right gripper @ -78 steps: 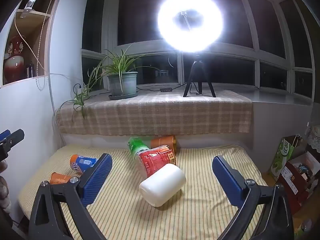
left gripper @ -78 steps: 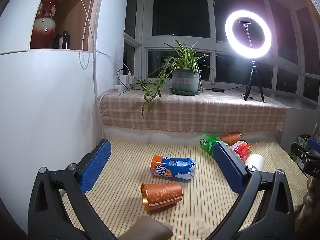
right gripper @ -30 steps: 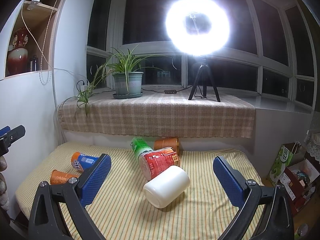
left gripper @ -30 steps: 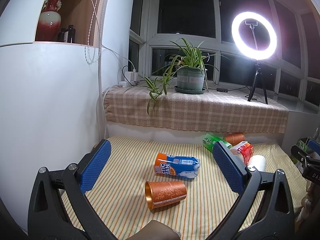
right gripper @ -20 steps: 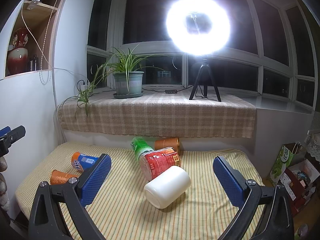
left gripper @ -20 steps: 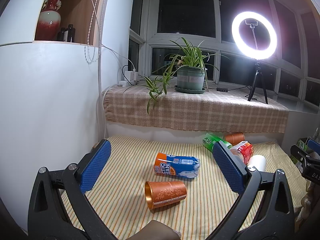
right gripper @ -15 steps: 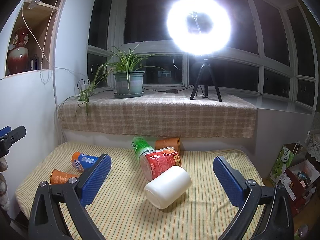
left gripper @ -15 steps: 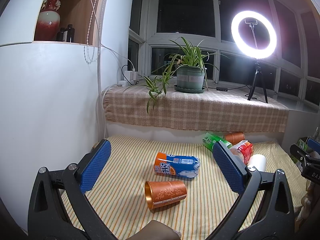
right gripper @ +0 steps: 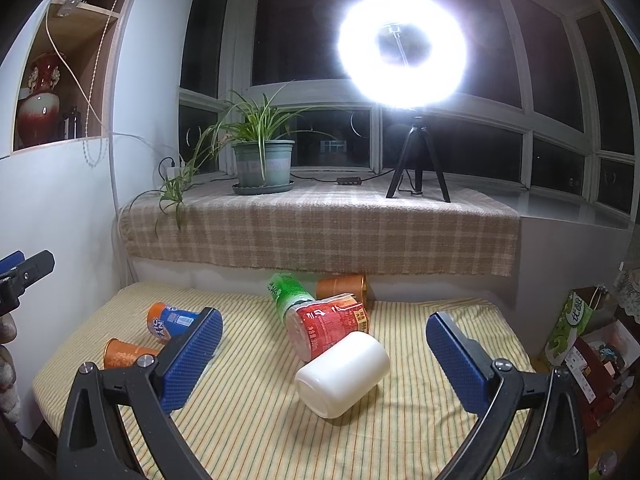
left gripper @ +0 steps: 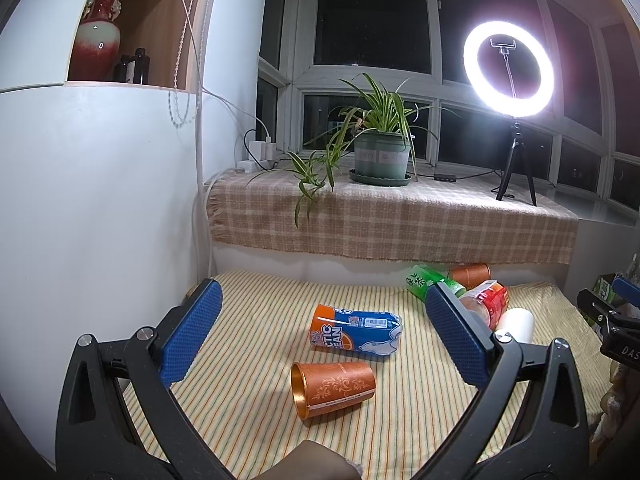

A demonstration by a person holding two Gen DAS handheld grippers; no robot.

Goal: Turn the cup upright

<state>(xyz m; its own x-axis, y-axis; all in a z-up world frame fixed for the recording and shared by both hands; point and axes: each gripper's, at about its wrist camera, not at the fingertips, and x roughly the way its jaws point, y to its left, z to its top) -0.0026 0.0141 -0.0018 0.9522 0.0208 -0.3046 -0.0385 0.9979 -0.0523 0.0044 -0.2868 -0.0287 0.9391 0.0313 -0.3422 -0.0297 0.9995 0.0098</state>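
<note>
Your left gripper and right gripper both hover with jaws wide apart, holding nothing. Nearest your left gripper, the copper cup lies on its side on the striped surface, mouth toward you. Just behind the cup lies a blue-and-orange bottle. Well right of the cup lies a white cup, also on its side.

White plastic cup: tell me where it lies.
In the right wrist view, the white plastic cup lies on its side, centre of the striped mat, touching the red snack canister.
</note>
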